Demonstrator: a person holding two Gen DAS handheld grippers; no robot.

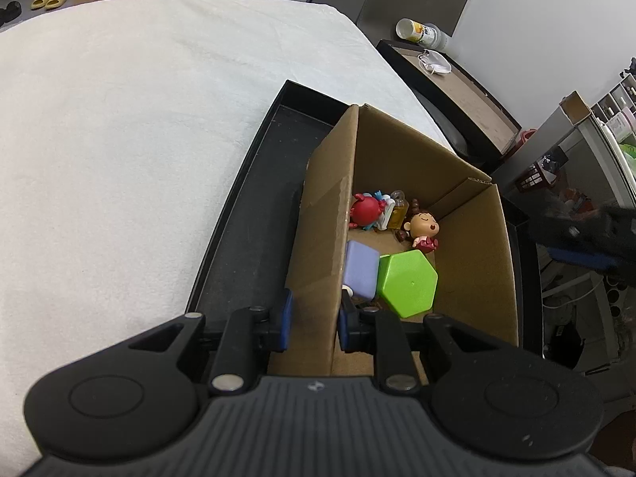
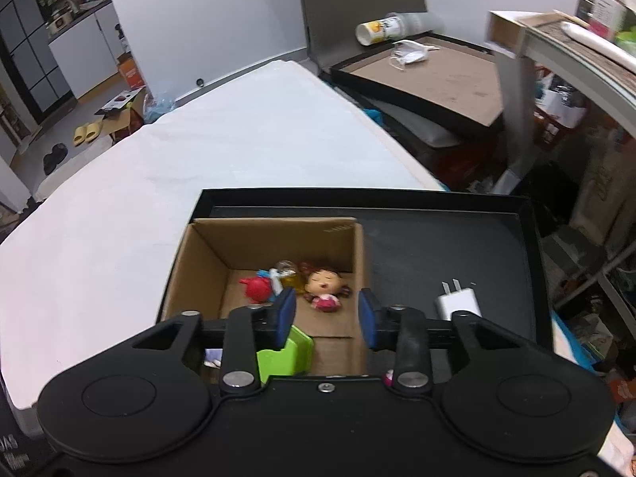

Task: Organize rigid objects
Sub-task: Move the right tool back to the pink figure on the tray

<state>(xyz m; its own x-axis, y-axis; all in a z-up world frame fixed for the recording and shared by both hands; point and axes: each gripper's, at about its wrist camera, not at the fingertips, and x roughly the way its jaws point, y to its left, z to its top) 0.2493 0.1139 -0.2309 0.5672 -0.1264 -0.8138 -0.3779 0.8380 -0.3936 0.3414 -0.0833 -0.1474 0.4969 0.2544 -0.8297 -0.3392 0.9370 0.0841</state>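
Observation:
A cardboard box (image 1: 330, 214) stands in a black tray (image 1: 246, 238) on a white-clothed table. Inside lie a red figure (image 1: 363, 210), a small yellow bottle (image 1: 398, 210), a doll figurine (image 1: 423, 228), a lilac block (image 1: 359, 268) and a green hexagonal block (image 1: 407, 282). My left gripper (image 1: 314, 320) is shut on the box's left wall near its front corner. My right gripper (image 2: 326, 316) is open and empty above the box (image 2: 206, 270), with the doll (image 2: 324, 286) between its fingers in view. A white charger plug (image 2: 457, 298) lies on the tray floor (image 2: 437, 246) right of the box.
White cloth (image 1: 139, 139) covers the table left of and behind the tray. Beyond the table's right edge stand a brown-topped side table (image 2: 437, 75) with a toppled bottle (image 2: 381, 28) and a face mask (image 2: 409, 53), plus shelving (image 2: 588, 47) and floor clutter.

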